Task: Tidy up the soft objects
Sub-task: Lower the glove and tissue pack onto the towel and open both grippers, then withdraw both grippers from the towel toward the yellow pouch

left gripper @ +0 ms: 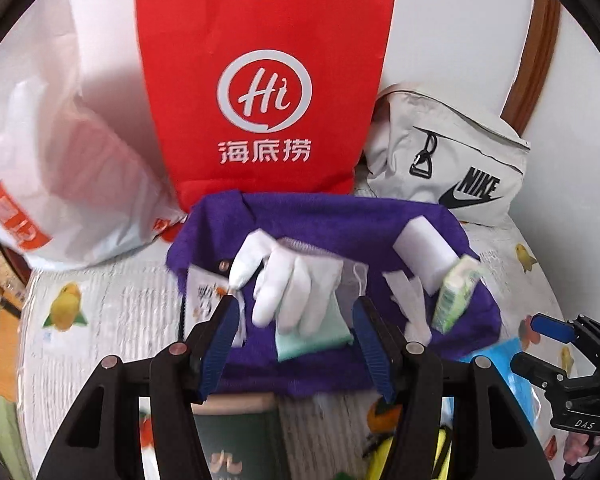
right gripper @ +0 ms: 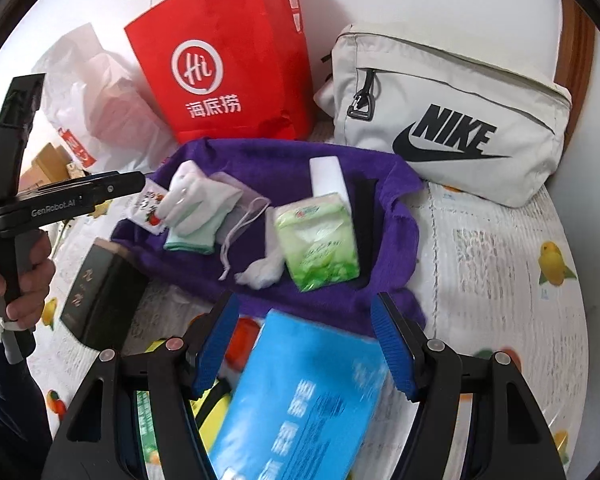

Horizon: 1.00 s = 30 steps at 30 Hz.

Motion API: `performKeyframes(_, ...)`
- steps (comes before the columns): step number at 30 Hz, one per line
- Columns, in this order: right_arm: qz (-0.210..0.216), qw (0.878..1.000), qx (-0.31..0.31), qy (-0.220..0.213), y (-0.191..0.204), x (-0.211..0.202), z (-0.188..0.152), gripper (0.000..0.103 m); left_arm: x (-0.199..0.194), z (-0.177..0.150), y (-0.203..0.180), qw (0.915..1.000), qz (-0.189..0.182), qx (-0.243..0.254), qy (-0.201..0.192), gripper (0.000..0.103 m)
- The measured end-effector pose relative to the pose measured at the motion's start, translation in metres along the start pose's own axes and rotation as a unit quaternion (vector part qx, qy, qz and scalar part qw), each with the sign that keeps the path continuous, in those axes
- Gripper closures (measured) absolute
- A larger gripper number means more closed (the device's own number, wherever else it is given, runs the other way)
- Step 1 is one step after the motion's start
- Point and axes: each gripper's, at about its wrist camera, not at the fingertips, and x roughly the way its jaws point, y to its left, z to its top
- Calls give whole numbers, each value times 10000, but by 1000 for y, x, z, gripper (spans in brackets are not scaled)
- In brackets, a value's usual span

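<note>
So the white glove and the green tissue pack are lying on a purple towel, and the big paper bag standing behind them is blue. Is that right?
Not quite: the paper bag is red, not blue, with a white Hi logo; the left wrist view shows it plainly. The rest holds: the white glove and the green tissue pack do lie on the purple towel, with the bag standing behind them.

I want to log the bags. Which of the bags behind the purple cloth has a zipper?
The grey Nike bag, on the right. A zipper with a black pull crosses its front; the red paper bag and white plastic bag have none.
</note>
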Motion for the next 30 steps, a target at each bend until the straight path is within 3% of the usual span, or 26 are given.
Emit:
performKeyframes(7, 187, 9995, -177, -175, 24, -32, -30, 35, -37, -35, 0, 9999, 44, -122, 55, 46)
performKeyframes(15, 411, 9955, -850, -61, 69, -34, -61, 35, -74, -89, 18, 9990, 232, -366, 92, 39)
performKeyframes(24, 453, 9827, -1784, 200, 132, 1, -89, 35, -85, -147, 54, 9957, 429, -771, 283, 39)
performKeyframes(30, 20, 9756, -2141, 494, 154, 37, -94, 35, -73, -172, 78, 9920, 340, -1116, 475, 39)
